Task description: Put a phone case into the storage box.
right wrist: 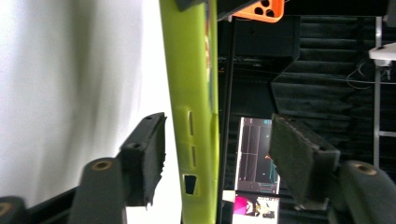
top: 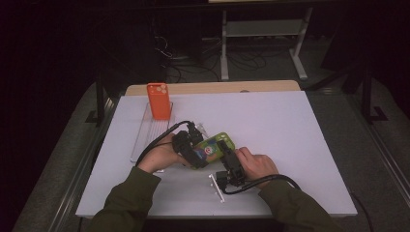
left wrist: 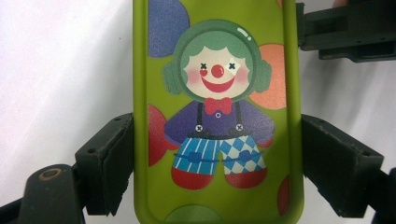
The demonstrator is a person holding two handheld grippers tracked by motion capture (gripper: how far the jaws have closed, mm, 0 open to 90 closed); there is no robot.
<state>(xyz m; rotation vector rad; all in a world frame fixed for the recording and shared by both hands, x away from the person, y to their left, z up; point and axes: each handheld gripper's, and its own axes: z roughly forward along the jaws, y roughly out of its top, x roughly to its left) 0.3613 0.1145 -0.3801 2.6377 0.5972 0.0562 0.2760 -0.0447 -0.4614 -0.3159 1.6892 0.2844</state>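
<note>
The right half of the white surface point(top: 300, 145) lies open; far left, an upright orange phone case point(top: 159, 100) on its clear rack point(top: 145, 133) blocks passage.

No readable text, brand, number or label in any view. Sole printed marking: a cartoon clown figure on the back of the green phone case point(left wrist: 217, 112); it carries no lettering. The orange phone case point(top: 159, 100) at the table's far left bears no legible print.
</note>
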